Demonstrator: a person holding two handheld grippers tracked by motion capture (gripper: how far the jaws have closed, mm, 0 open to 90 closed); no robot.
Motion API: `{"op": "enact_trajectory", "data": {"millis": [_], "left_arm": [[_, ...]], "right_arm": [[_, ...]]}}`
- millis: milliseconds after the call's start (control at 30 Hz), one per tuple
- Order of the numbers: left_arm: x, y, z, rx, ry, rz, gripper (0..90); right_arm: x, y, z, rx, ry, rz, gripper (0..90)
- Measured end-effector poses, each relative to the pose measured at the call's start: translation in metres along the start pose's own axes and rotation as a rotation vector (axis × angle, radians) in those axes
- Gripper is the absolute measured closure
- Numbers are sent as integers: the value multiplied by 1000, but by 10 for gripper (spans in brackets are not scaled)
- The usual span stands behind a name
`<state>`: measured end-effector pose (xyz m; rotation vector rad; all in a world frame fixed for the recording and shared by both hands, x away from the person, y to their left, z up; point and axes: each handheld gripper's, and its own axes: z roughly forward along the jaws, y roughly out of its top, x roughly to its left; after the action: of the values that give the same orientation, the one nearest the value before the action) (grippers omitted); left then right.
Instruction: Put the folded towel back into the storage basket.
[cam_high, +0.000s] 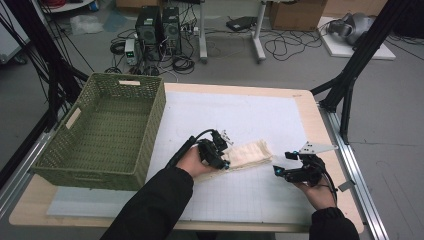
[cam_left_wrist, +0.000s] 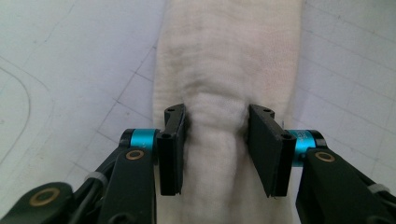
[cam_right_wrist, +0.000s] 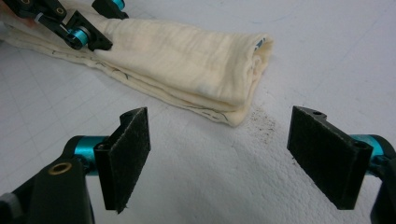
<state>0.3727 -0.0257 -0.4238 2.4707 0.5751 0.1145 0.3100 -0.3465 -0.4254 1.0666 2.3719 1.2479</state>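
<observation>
here, at nine o'clock on the pale wooden table (cam_high: 305, 107), a green woven plastic basket (cam_high: 107, 127) stands on the white gridded mat (cam_high: 240, 195) that covers the tabletop. just right of it, near the middle of the mat, the left gripper (cam_high: 223, 159) lies over the near end of the folded cream cloth (cam_high: 250, 152). in the left gripper view its jaws sit on either side of a raised ridge of that cloth (cam_left_wrist: 224, 70), the pads touching the fabric and bunching it between them, so it is clenched on the cloth. the cloth itself is a long flat bundle, its far end pointing toward two o'clock from the left hand (cam_high: 192, 162). at four o'clock from the cloth, just beside its end, the right gripper (cam_high: 278, 171) rests in the right hand (cam_high: 315, 192) near the table's right edge. in the right gripper view its jaws stand wide apart over bare mat, released, with nothing between them, and the cloth's folded end (cam_right_wrist: 219, 70) lies at twelve o'clock, just apart.
</observation>
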Motion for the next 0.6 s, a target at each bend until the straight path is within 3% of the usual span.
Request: {"op": "enact_trajectory", "data": {"millis": [33, 100, 133, 233, 600], "left_arm": [[1, -1, 0, -8, -12, -14, 576], [5, -1, 1, -12, -79, -38, 491], [5, -1, 1, -11, -83, -40, 431], [2, -1, 1, -8, -69, -12, 428], [0, -2, 2, -11, -82, 4, 352]], "right_arm": [[0, 0, 0, 0, -1, 2, 208], [-1, 0, -1, -3, -1, 1, 208], [-1, 0, -1, -4, 1, 6, 208], [-2, 0, -1, -4, 2, 8, 208], [-2, 0, -2, -8, 7, 5, 208]]}}
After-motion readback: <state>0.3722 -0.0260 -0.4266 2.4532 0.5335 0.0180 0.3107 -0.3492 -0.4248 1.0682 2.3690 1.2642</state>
